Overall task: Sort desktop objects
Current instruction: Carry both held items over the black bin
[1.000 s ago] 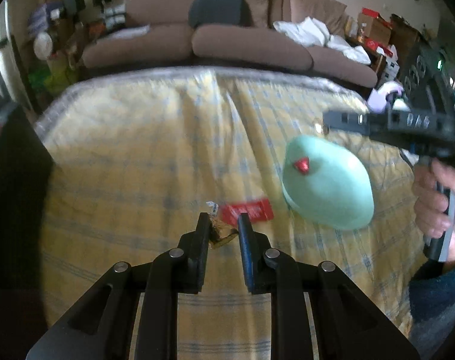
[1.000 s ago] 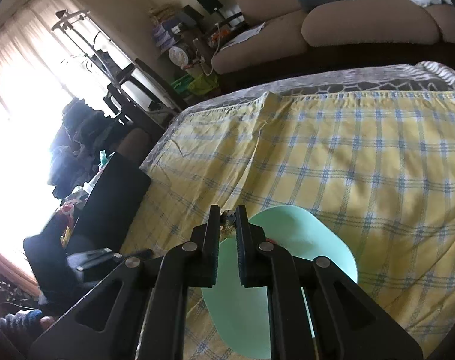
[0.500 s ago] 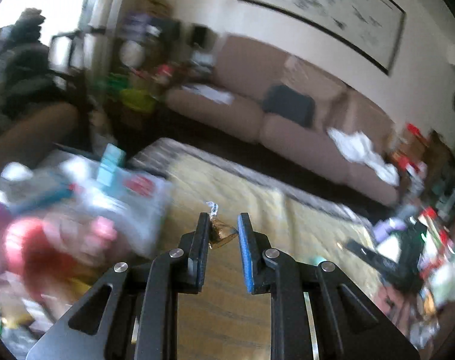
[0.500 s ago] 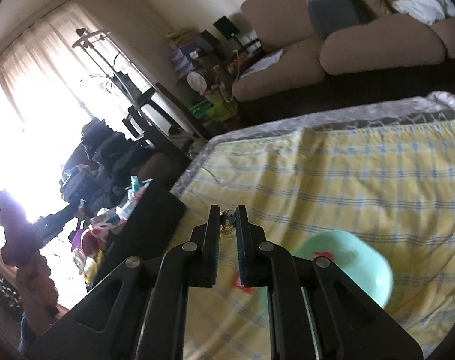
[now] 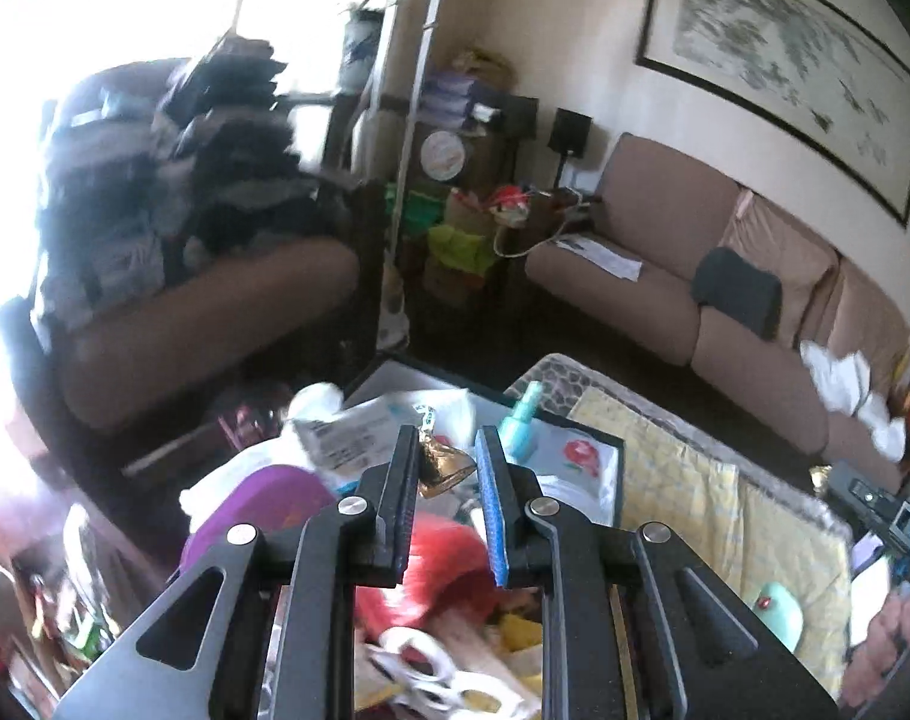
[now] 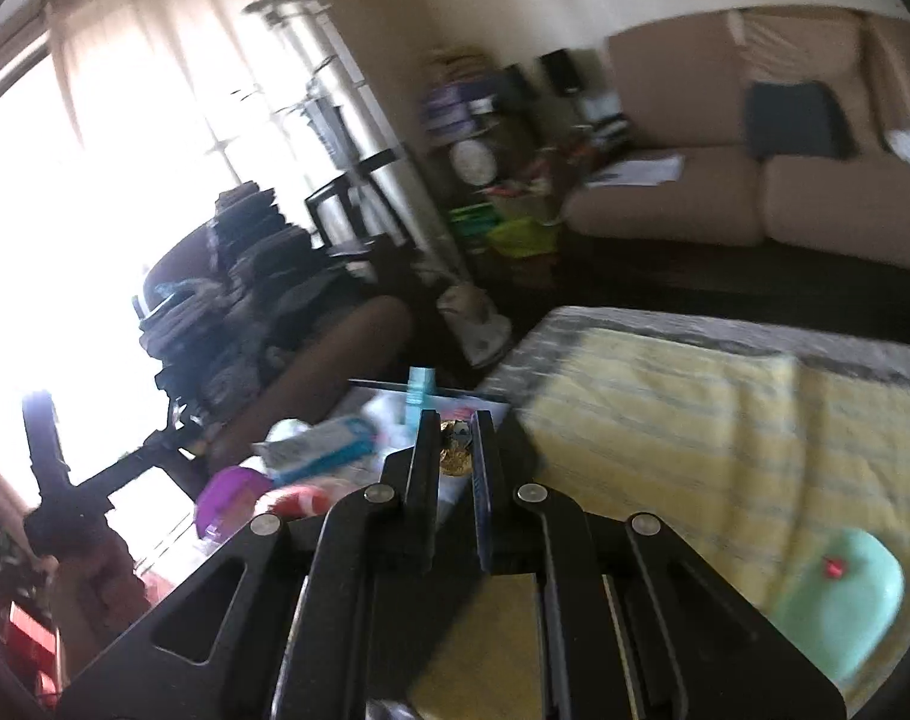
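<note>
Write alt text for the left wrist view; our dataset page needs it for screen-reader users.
The left gripper pinches a small gold-brown wrapped candy above a black bin crammed with packets, a teal bottle and scissors. Beyond it lie a yellow checked tablecloth and a brown sofa.

"DAS" on the right hand-held gripper (image 5: 907,531).

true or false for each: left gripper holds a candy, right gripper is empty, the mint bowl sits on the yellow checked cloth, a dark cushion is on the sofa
1. The left gripper holds a gold-wrapped candy. True.
2. The right gripper is empty. False: a small gold-wrapped sweet sits between its fingers.
3. The mint bowl sits on the yellow checked cloth. True.
4. A dark cushion is on the sofa. True.
5. The bowl holds nothing. False: a small red item lies in it.
</note>
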Demonstrator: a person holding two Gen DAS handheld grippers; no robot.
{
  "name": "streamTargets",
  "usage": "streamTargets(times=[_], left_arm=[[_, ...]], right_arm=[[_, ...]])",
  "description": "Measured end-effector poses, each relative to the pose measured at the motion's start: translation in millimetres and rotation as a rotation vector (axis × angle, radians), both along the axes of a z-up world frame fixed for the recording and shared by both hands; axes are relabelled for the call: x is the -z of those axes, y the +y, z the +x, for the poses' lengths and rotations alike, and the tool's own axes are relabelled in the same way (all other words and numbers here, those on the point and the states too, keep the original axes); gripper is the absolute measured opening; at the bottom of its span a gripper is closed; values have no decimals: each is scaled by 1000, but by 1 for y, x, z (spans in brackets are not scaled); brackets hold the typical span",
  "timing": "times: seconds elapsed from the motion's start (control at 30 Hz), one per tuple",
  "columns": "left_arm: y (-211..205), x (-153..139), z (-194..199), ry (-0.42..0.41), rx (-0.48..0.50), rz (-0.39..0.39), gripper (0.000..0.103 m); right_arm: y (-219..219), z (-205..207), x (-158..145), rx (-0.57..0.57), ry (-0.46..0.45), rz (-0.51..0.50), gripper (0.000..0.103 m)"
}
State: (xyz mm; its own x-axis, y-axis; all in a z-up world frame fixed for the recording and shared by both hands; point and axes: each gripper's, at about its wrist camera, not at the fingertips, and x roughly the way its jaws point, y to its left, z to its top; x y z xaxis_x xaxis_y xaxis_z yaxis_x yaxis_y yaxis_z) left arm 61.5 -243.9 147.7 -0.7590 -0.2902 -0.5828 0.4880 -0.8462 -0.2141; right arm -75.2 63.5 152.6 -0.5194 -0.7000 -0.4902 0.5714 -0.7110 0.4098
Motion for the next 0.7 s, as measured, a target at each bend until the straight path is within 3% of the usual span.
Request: streamTargets(times=[0.17,0.33,0.47,0.7], left_arm=[[-37,21,4,-97,-51,-36,19],[-62,33,10,-33,-22,90,19],[-60,43,10,-90,-35,80,19],[-61,43,12,-68,-26,89,19]], right_arm=[[-77,5,-2,-59,-14,26,10],[-140,9,23,-45,-23,109,10],[-161,15,41,-50,-11,184,10],[-175,17,55,-71,-31,225,10]])
